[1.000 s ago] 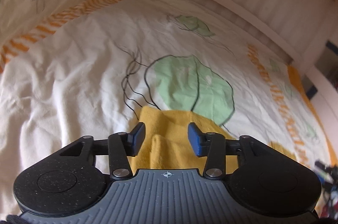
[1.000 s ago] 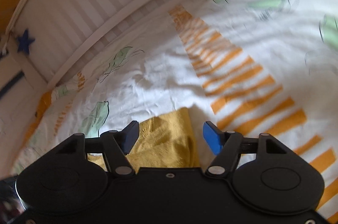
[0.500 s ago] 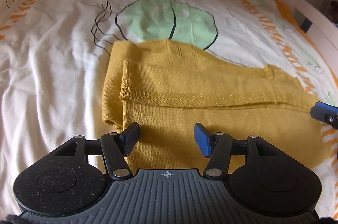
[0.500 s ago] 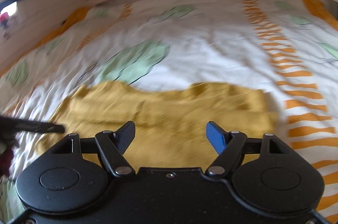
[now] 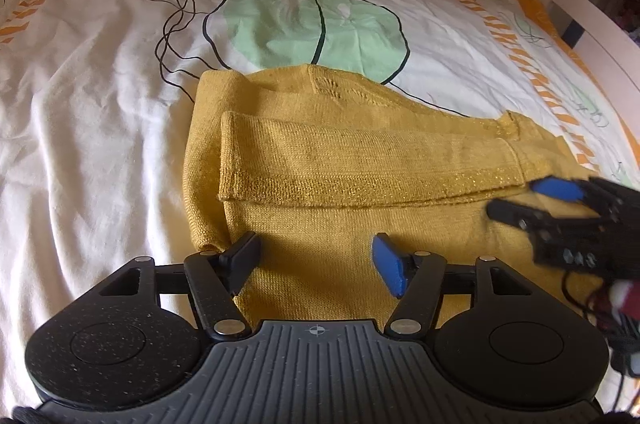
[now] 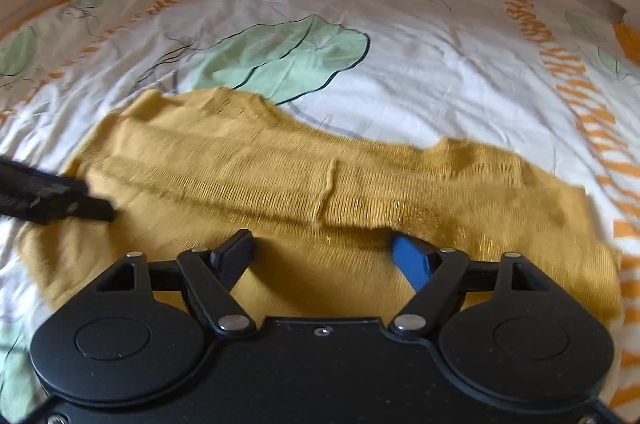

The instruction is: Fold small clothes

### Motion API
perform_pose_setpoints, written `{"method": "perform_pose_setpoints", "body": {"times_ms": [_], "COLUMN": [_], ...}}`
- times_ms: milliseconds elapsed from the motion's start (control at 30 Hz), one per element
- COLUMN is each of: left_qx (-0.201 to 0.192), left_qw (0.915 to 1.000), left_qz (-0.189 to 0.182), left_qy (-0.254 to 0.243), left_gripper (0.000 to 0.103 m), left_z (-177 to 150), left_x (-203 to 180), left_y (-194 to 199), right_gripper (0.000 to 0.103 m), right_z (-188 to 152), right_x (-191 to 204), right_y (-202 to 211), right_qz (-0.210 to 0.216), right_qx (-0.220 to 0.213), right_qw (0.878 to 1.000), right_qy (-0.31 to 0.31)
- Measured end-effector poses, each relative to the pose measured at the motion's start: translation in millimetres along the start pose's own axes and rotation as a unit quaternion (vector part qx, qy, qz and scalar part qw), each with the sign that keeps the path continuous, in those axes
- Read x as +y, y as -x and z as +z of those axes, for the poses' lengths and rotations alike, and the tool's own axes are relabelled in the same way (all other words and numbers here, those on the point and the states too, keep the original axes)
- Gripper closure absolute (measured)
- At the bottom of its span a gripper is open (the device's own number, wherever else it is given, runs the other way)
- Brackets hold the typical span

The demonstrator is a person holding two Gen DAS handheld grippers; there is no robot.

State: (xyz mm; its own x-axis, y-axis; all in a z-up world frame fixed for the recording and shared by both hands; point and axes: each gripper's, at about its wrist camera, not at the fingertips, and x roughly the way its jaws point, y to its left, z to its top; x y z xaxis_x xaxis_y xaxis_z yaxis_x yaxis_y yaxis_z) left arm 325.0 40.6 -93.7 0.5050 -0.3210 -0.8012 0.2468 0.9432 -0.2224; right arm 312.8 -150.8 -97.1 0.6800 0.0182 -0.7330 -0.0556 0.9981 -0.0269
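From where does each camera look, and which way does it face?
Left wrist: on the left gripper, facing down over the sweater; jaws opening, empty; right gripper enters at the right.
Right wrist: on the right gripper, facing down; jaws opening, empty; left gripper at the left.
Shared: sweater, sheet.

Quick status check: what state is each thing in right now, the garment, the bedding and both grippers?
Yellow knit: lying flat on the bed, partly folded, one band folded across it.
Duvet: spread out, wrinkled.
Left gripper: jaws opening, over the knit's near edge, gripping nothing.
Right gripper: jaws opening, over the knit, gripping nothing.
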Motion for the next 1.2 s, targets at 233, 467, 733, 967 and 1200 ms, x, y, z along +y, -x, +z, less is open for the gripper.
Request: {"method": "perform_pose_setpoints", "body": {"times_ms": [233,467,733,967,1200], "left_qx": [0.004,0.003,-0.017,-0.018,-0.009], "left_qw": [1.0000,0.9997,0.9997,0.9998,0.9997], "left_qz": [-0.007,-0.014,-0.009,-0.003,0.019], "left_qy": [0.006,0.018,0.013,0.009,-0.008], "left_gripper": [0.042,0.041,0.041,0.041,0.041], "left_z": [2,4,5,15,41], "left_x": [3,6,6,5,6], "left_y": [0,0,0,-4,-22], "right_gripper": [0.024,0.024,0.023,0.024,0.023], "right_z": [39,47,16,-20,-29], "right_x": [-27,-53,-71,-89,-99], "right_y": [-29,-12,42,60,51], "right_qz": [-0.029,-0.037,-0.026,-0.026,-0.011], "right_qx": [-0.003,-0.025,-0.055,-0.026,-0.004], "right_qw": [0.999,0.995,0.994,0.996,0.996], "right_qy": [-0.044,-0.084,-0.089,-0.086,-0.088]}}
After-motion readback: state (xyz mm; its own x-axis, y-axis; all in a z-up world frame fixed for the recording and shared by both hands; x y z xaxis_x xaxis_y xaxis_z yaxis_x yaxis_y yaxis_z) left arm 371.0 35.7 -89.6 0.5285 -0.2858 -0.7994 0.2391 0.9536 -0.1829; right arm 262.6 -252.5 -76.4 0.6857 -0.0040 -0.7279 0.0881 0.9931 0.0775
